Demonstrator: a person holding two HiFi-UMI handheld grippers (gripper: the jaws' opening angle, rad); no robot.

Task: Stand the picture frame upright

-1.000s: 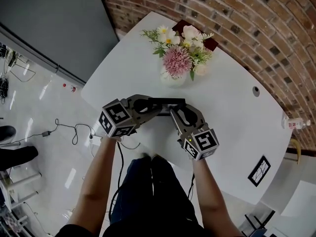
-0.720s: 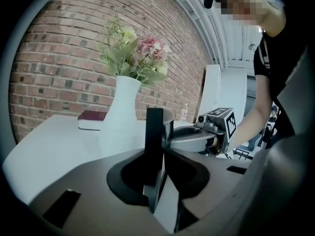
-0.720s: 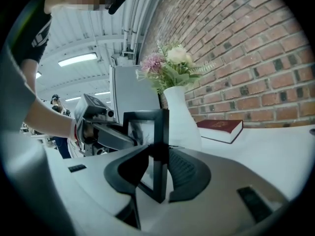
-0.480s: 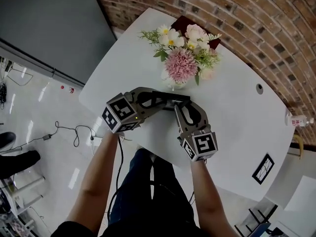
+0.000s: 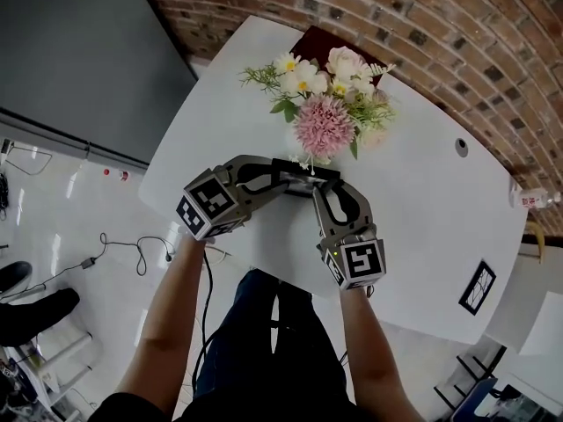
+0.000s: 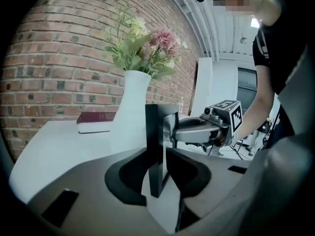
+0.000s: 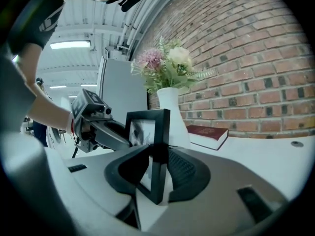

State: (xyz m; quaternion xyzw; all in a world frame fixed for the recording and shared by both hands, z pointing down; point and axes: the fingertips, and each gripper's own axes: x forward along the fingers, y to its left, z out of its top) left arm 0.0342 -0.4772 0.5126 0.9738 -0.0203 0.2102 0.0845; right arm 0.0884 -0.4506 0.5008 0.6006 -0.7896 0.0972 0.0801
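Picture frame point(image 5: 305, 169) stands upright on its edge over the white table point(image 5: 422, 209), just on my side of the white vase point(image 5: 310, 152) of pink and cream flowers point(image 5: 325, 117), and my two tongs meet it from either end. In the head view it shows as a dark bar between them. I cannot tell whether its lower edge rests on the tabletop or hangs just above it.

My left gripper point(image 5: 283, 179) has the frame's left end between its jaws, and those jaws are opening. In the left gripper view the black edge stands straight up in the gap, with a sliver of white showing beside it, so the pads do not press on it.

My right gripper point(image 5: 318, 188) takes the right end. In the right gripper view its two dark pads sit close against both faces of the black moulding and grip it, the glass turned toward me.

A dark red book point(image 5: 318, 40) lies beyond the vase, near the brick wall point(image 5: 457, 25).
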